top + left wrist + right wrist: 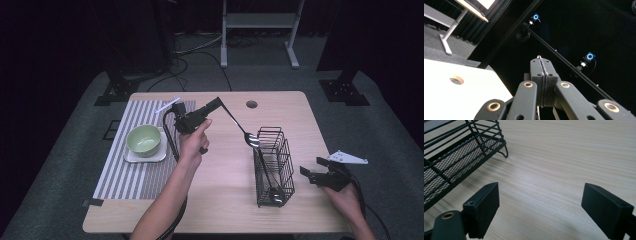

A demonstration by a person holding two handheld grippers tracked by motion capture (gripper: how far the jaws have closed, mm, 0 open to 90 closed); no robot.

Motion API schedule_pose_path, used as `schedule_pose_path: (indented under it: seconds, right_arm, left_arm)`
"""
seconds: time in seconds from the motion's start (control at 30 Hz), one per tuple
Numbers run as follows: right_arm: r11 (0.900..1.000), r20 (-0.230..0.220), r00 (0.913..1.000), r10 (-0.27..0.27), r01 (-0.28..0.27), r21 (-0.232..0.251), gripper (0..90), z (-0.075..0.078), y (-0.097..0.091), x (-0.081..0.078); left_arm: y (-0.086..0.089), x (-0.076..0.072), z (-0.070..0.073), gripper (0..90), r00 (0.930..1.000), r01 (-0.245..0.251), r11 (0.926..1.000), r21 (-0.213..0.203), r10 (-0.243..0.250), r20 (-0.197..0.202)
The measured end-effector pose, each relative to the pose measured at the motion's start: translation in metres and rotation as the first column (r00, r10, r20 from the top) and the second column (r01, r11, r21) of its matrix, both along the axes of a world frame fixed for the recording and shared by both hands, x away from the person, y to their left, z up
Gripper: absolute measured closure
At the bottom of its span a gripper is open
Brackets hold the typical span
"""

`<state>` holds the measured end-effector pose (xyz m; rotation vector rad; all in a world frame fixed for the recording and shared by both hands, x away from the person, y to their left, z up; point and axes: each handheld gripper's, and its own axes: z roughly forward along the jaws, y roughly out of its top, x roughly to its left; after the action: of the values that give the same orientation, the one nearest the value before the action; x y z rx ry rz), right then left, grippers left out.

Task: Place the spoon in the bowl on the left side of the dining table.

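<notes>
Fork tines [251, 140] of a slim metal fork point down-right into the black wire cutlery basket's [280, 172] top. Its handle slants up-left to the left gripper [216, 104], fingers pinching its end. Right gripper [314, 169] rests by the basket on the wooden counter [225, 200], fingers spread.

We see a slim metal fork [239, 126] held off the table, its handle clamped at the upper end and its shaft slanting down to the right. Its tines hang just at the top far rim of the black wire caddy [272, 167]. The caddy stands upright on the table's right half, nearer the front edge, with a spoon [272, 192] already inside.
</notes>
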<state>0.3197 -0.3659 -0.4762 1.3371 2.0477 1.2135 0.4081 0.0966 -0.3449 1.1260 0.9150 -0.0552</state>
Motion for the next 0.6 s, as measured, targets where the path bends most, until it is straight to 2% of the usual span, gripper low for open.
schedule_pose_path:
  seconds: [0.6]
  right_arm:
    - [1.0,0.0,1.0,0.0,0.0,-0.006,13.7,0.0,0.001,0.0]
  left_arm:
    - [0.024,-0.003,-0.007,89.9,0.9988,-0.047,0.9989,-0.004,0.047,-0.013]
